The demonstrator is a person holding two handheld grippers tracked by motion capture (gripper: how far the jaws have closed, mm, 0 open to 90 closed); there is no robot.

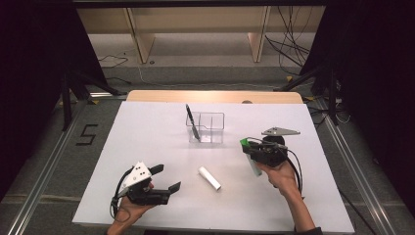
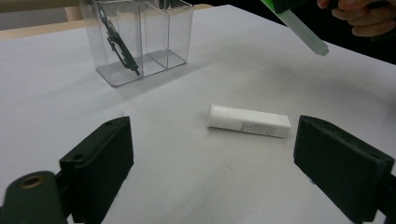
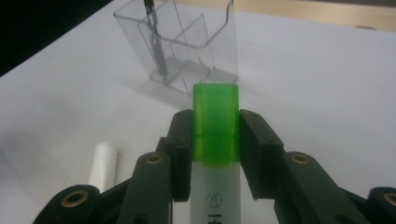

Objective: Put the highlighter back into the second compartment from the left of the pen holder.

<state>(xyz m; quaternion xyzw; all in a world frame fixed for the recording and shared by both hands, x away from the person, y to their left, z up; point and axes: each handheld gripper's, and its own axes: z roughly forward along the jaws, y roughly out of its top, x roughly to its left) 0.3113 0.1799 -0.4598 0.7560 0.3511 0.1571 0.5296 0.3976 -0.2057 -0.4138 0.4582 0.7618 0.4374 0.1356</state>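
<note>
The right gripper clamps a highlighter, green-capped with a pale translucent barrel, above the table near the clear organizer; the left gripper's jaws stand apart.

High view overhead, gripper views low — all share organizer.

1. A white table stands mid-room, with a strip of pale wood along its far edge.
2. Grey carpet floor surrounds the table.
3. A black numeral 5 is marked on the floor left of the table.
4. Metal floor rails run along both sides of the table.
5. Pale wooden shelving stands beyond the table.
6. Black cables trail over the floor beyond the table's far right corner.
7. Black curtains hang on both sides of the table.
</note>
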